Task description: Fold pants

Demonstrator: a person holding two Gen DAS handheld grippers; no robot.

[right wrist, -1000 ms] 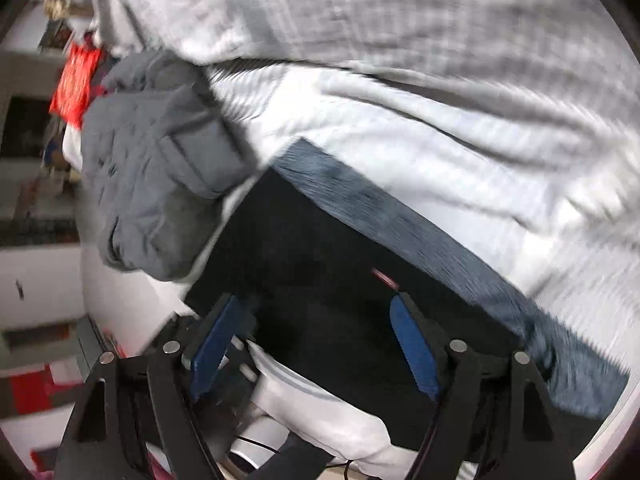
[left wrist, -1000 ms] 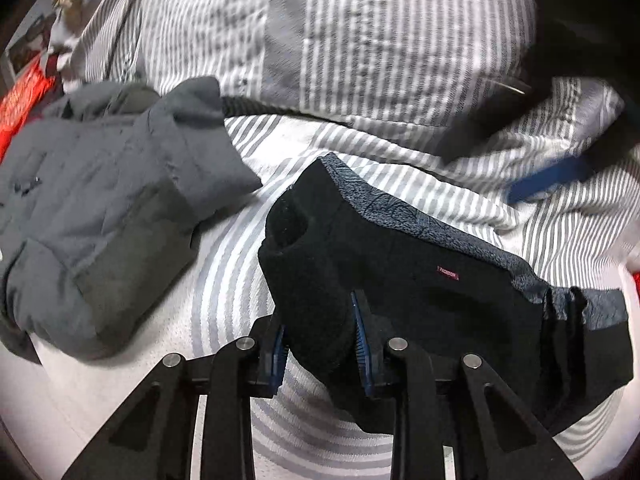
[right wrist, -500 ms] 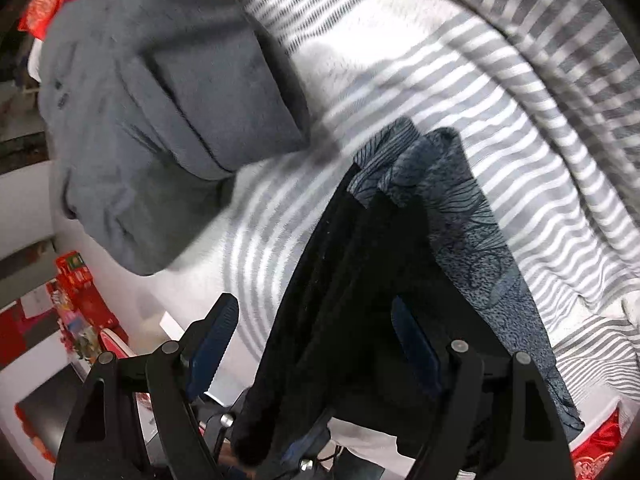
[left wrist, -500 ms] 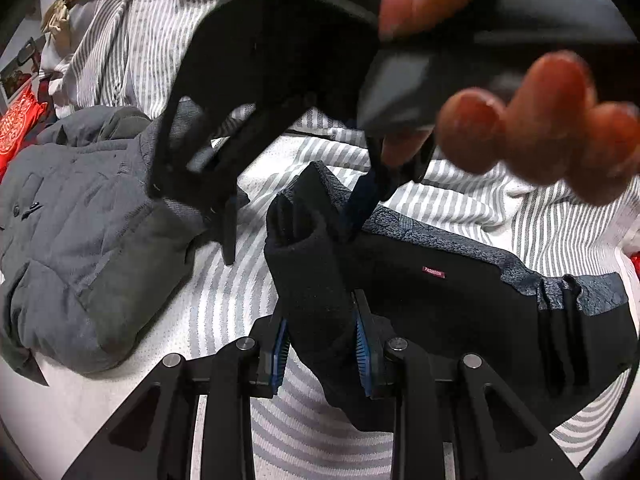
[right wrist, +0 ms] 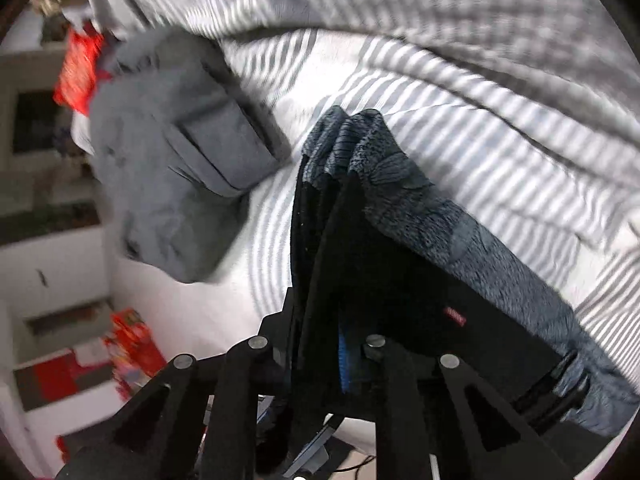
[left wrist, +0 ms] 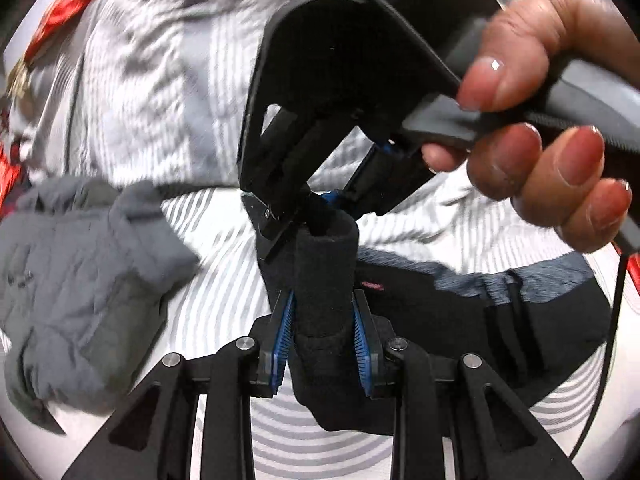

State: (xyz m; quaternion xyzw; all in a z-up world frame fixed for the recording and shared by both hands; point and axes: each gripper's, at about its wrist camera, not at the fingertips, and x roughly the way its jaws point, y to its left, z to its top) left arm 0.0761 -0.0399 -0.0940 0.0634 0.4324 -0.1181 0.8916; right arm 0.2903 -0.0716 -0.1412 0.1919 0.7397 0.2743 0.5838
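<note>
The black pants [left wrist: 420,304] lie on the striped bed sheet [left wrist: 224,272], and one end of them is pulled up off the bed. They are dark and soft, with a gray-blue patterned band [right wrist: 460,232] along one edge and a tiny red tag [left wrist: 372,286] on the black part. The rest of the pants stretches out to the right in the left wrist view, flat on the sheet.

The left gripper [left wrist: 322,344] is clamped tight on a thick bunch of the black cloth. Its blue pads [left wrist: 285,332] press on the cloth from both sides.

The right gripper [left wrist: 310,206] comes down from above and bites the top of the same bunch. Its jaws are closing, and the cloth is squeezed between them. In the right wrist view the folds of the pants fill the gap between its fingers, and only a strip of one blue pad [right wrist: 344,360] peeks out. A person's hand [left wrist: 544,120] holds the handle of this gripper, with the fingers wrapped around it.

Just to the left of the pants sits a gray piece of clothing [left wrist: 84,280], lumpy and folded over, close to them but not touching. Behind both is a puffy striped blanket [left wrist: 168,80]. Some red things [right wrist: 78,68] show at the far edge, too blurry to tell what they are.
</note>
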